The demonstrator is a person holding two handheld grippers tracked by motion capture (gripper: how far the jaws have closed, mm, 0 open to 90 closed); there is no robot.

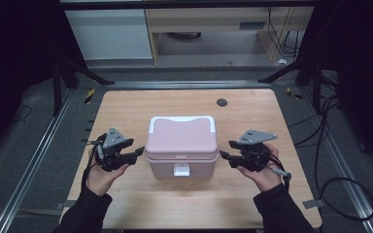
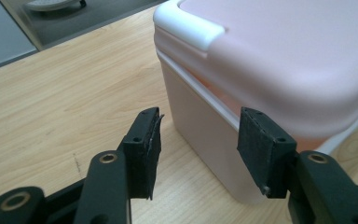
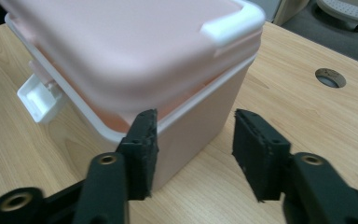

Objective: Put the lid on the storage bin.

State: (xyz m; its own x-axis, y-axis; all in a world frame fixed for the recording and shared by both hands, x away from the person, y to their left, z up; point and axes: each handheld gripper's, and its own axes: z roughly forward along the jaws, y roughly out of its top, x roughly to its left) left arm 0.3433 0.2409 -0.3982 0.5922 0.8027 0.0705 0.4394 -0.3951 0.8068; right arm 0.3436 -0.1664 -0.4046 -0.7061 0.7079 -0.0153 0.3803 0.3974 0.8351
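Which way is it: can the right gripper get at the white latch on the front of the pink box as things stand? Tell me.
Probably yes. The right gripper is open beside the pink box, and the white latch faces the person with bare table in front of it, nothing between.

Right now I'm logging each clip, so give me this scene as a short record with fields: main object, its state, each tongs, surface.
main object: pink box with white-cornered lid
lid: on the box
latch: white tab on the front, facing the person
left tongs: open, beside the box's left wall, nothing held
right tongs: open, beside the box's right wall, nothing held
surface: wooden table, round hole near its far edge
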